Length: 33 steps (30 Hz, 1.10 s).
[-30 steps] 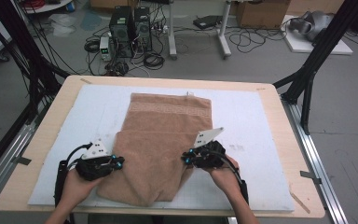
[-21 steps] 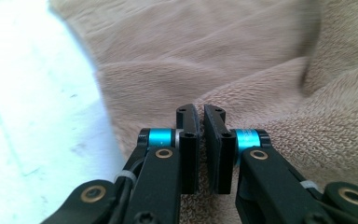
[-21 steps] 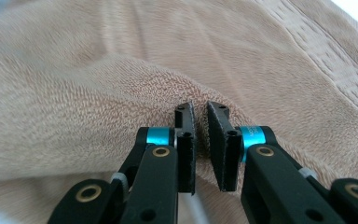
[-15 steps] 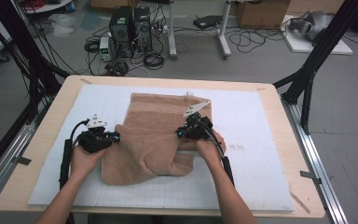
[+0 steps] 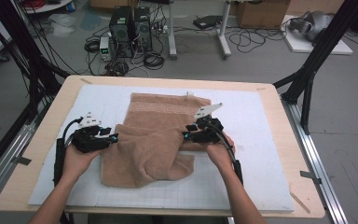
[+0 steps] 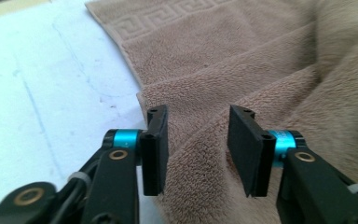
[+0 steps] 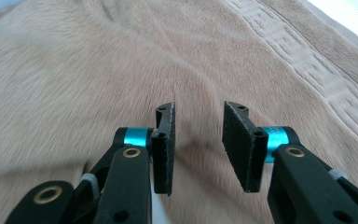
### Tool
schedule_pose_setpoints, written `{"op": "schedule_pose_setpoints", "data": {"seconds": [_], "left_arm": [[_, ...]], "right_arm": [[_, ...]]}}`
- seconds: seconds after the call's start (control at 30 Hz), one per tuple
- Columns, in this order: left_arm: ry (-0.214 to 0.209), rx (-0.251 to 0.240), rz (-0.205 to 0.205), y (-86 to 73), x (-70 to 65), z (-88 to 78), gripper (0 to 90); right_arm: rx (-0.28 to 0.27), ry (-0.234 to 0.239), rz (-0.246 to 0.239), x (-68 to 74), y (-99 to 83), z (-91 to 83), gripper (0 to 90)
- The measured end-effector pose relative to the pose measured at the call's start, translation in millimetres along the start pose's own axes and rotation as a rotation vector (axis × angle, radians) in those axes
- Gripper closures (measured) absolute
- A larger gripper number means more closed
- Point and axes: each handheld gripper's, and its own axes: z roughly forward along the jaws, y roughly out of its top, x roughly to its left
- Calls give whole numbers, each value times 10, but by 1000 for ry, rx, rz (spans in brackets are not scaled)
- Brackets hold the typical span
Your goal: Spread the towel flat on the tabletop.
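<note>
Left gripper view: towel (image 6: 242,70) under parted claw (image 6: 198,149).

We see the towel (image 5: 161,135) lying at the centre of the mat (image 5: 261,140) on the tabletop (image 5: 42,140), its near half folded over toward 12 o'clock. Our left hand-held gripper (image 5: 114,136) sits at its 9 o'clock edge, our right hand-held gripper (image 5: 186,135) at 3 o'clock.

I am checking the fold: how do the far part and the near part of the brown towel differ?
The far part of the towel lies flat and shows a patterned band; the near part of the towel is plain, rumpled and folded over. The far part's edge runs straight; the near part's edge is uneven. Both rest on the white mat.
</note>
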Motion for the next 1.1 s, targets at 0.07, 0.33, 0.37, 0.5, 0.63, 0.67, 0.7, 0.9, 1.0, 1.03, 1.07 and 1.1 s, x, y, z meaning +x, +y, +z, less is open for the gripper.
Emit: {"op": "schedule_pose_setpoints", "data": {"seconds": [0.07,0.33,0.37,0.5,0.63,0.67,0.7,0.9,1.0,1.03,1.07,1.1], "left_arm": [[-19,-16,9,-38,-33,-91,554],[-98,4,50,-323,-278,-217,524],[-98,13,63,-364,-314,-208,518],[-116,57,74,-528,-386,-100,512],[-118,87,77,-615,-395,25,537],[-122,85,67,-612,-388,31,538],[-124,85,66,-612,-385,33,543],[-134,85,92,-601,-425,39,701],[-141,84,95,-600,-436,40,758],[-143,82,97,-600,-440,38,768],[-141,80,100,-601,-444,37,781],[-141,82,106,-599,-448,33,786]], "right_arm": [[-16,-8,-5,21,-83,-104,627],[-1,68,-39,207,-422,-213,627],[15,79,-52,246,-451,-194,627],[49,121,-72,353,-547,-97,626],[101,143,-86,398,-600,54,622],[112,142,-88,406,-605,84,627],[108,147,-83,407,-610,100,648],[105,167,-80,362,-618,113,845],[110,166,-97,376,-612,108,866],[111,164,-105,380,-609,105,870],[113,166,-111,381,-610,97,872],[113,173,-108,378,-615,93,872]]}}
